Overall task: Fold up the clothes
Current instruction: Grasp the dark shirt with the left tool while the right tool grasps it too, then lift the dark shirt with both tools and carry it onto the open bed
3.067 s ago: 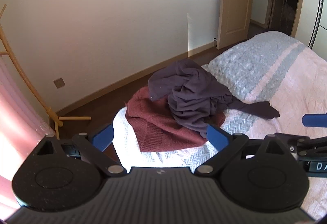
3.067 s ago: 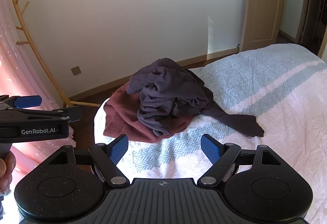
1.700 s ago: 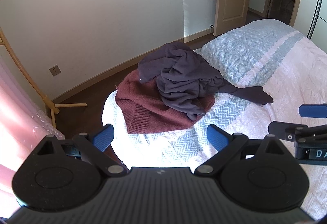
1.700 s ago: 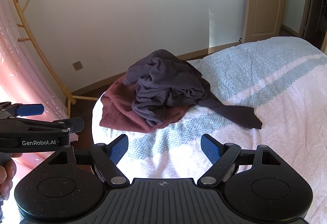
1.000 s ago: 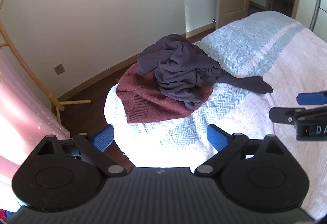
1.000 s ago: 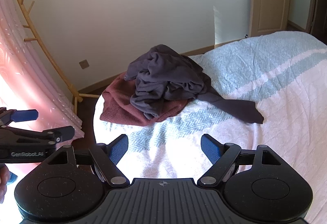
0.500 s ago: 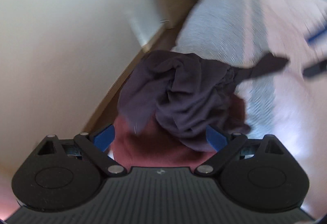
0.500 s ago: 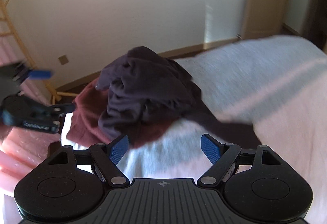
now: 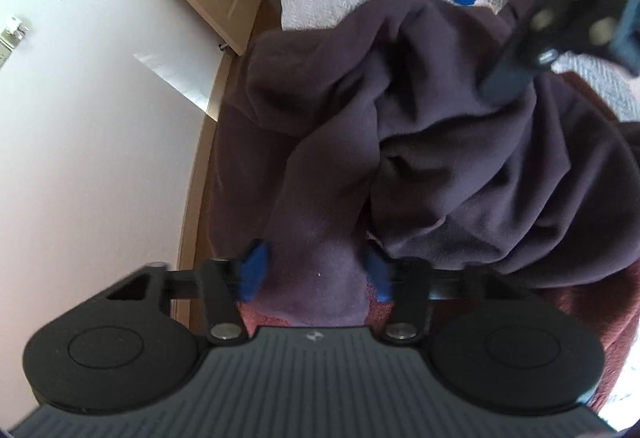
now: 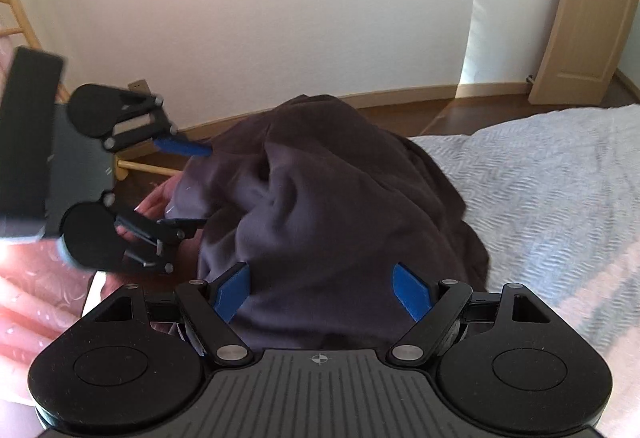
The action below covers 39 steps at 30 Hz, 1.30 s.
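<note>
A crumpled dark purple garment (image 9: 420, 126) lies heaped on a maroon knit garment (image 9: 580, 302) at the bed's corner. My left gripper (image 9: 316, 272) is rolled on its side at the pile's edge. Its jaws are closing, and a fold of the purple fabric fills the gap and touches both blue pads. In the right wrist view the left gripper (image 10: 196, 186) sits at the left edge of the purple garment (image 10: 340, 198). My right gripper (image 10: 322, 290) stands open low over the heap, with purple cloth below its spread fingers. It also shows in the left wrist view, the right gripper (image 9: 474, 44) above the heap.
The bed (image 10: 540, 178) with its grey-and-pink herringbone cover stretches to the right. A white wall (image 10: 300, 18) and a strip of wooden floor lie just beyond the pile. A wooden door (image 10: 592, 18) stands at the far right, a bamboo rack (image 10: 16, 10) and a pink curtain at the left.
Both grippers have come down from above the bed onto the clothes pile. The left one has rolled sideways and narrowed its jaws around a purple fold. The right one is still spread.
</note>
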### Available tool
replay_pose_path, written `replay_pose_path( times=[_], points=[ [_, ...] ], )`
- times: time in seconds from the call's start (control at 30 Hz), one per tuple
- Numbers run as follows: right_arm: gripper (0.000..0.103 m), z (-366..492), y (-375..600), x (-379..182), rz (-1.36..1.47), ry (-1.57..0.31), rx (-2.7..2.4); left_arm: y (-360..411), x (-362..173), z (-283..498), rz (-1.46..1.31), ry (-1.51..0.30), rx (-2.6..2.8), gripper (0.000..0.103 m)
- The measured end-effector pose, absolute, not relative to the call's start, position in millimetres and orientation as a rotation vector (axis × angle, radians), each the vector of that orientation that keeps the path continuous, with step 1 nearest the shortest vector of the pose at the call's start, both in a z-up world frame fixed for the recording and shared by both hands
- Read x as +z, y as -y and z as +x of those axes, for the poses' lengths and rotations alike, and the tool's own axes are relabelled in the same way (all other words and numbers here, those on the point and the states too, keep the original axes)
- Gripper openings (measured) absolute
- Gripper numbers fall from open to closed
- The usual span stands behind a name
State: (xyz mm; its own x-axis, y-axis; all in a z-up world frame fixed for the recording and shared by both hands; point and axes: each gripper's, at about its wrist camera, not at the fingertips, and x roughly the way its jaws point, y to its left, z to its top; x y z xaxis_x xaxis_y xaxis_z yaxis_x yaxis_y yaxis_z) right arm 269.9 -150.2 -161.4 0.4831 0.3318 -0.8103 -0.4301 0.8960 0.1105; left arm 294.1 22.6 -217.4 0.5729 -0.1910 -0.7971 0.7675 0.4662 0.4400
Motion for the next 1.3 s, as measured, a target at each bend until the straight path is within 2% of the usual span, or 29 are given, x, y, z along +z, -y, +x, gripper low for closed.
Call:
replay_pose_path(
  times=[0.1,0.13,0.17,0.2,0.23,0.27,0.4,0.57,0.77,1.03,1.2,1.3],
  points=[
    [0.081,286,146,-174,-0.066,-0.993,0.471,-29,-216,299,0.851,-0.784,-0.667,0.008],
    [0.071,287,148,-175,-0.049,-0.998,0.470,-31,-212,298,0.838,-0.779,-0.667,0.003],
    [0.041,287,149,-175,-0.035,-0.998,0.471,-32,-205,297,0.824,-0.762,-0.672,0.001],
    [0.033,283,153,-172,-0.027,-0.993,0.461,-33,-197,295,0.809,-0.743,-0.679,0.001],
    [0.019,280,157,-169,-0.019,-0.988,0.450,-34,-190,293,0.793,-0.724,-0.686,0.001],
    [0.012,277,165,-165,0.007,-0.986,0.438,-35,-182,291,0.778,-0.705,-0.694,0.001],
    [0.010,250,203,-141,0.111,-0.942,0.371,-23,-143,260,0.685,-0.630,-0.784,0.000],
    [0.009,165,272,-99,0.136,-0.862,0.236,33,-107,171,0.650,-0.530,-0.964,0.000],
    [0.009,-10,373,-75,0.185,-0.846,0.020,100,-88,16,0.667,-0.464,-1.246,0.000],
    [0.009,-266,475,-89,0.355,-0.898,-0.255,201,-101,-203,0.734,-0.440,-1.644,0.000],
    [0.009,-374,501,-62,0.445,-0.862,-0.469,255,-77,-238,0.712,-0.375,-1.803,0.000],
    [0.009,-397,505,-31,0.452,-0.788,-0.576,289,-51,-230,0.697,-0.293,-1.830,0.000]
  ],
)
